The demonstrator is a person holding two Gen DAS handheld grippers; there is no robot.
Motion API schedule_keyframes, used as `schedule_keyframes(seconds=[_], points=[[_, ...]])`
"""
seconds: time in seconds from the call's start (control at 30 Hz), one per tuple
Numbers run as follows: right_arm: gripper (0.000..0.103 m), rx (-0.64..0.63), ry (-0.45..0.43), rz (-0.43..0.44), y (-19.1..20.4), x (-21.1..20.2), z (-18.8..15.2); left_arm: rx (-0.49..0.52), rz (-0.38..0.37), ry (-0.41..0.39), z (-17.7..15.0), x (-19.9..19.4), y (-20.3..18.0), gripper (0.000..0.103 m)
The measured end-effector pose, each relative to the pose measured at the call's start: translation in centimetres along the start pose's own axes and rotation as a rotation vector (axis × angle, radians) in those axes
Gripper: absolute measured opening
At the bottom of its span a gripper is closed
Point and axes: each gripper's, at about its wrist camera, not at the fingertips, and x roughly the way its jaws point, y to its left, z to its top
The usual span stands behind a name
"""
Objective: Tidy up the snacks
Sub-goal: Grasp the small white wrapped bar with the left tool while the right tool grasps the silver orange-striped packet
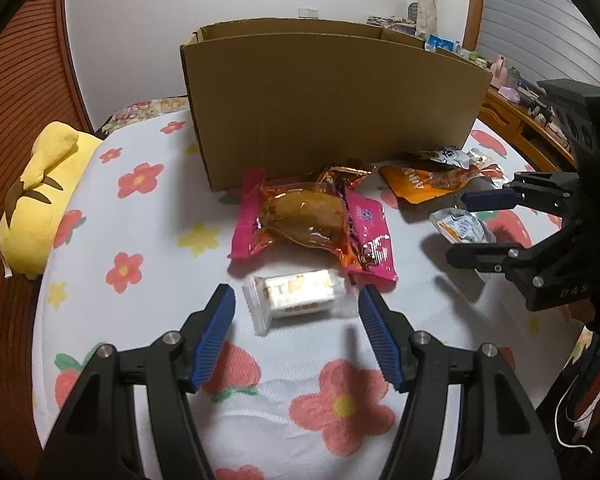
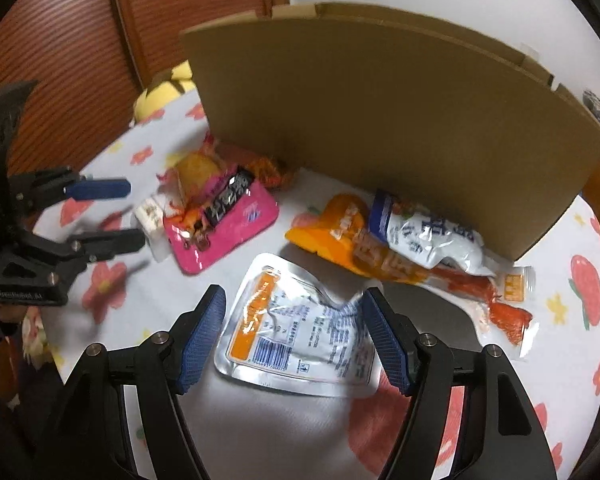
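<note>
- The left gripper [image 1: 296,300] is hovering with its jaws spread wide on either side of a small clear-wrapped white snack [image 1: 296,294], which is lying on the flowered bed cover [image 1: 140,240]; neither blue pad is touching the wrapper.
- The right gripper [image 2: 294,312] is also standing wide open, its fingers flanking a silver pouch [image 2: 300,328] with an orange stripe and a barcode; the pouch is lying crumpled on the cover, and whether the right-hand pad is touching its edge I cannot tell.
- A pink packet [image 1: 364,236] is lying just beyond the white snack, with an orange-tinted clear wrapper holding a golden pastry [image 1: 304,216] resting on top of it.
- An orange pouch [image 2: 340,224] is lying near the foot of the cardboard box [image 1: 332,100], partly under a white-and-blue packet [image 2: 432,240], and a clear-wrapped red sausage stick [image 2: 484,292] is lying beside them toward the cover's right edge.
- The cardboard box is standing open-topped at the far side of the cover, behind all the snacks.
- A yellow plush toy [image 1: 44,196] is lying at the cover's left edge.
- In the left wrist view the right gripper [image 1: 466,228] is showing from the side, open over the silver pouch [image 1: 460,226].
</note>
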Motion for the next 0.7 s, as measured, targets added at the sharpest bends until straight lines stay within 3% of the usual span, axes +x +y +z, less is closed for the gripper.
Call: schedule_keyframes(seconds=[0.2,0.47,0.7], points=[[0.073,0.003,0.004,-0.005,0.2,-0.6,-1.1,-0.021,-0.003,-0.001,-0.1,0.3,0.3,0.065],[0.074,0.02,-0.046,-0.076,0.4,-1.4,-2.0,-0.048,0.001,-0.016,0.5,0.6,0.5,0.065],[0.079,0.06,-0.079,-0.087,-0.3,-2.1,-2.3,-0.049,0.006,-0.001,0.6,1.4,0.2,0.065]])
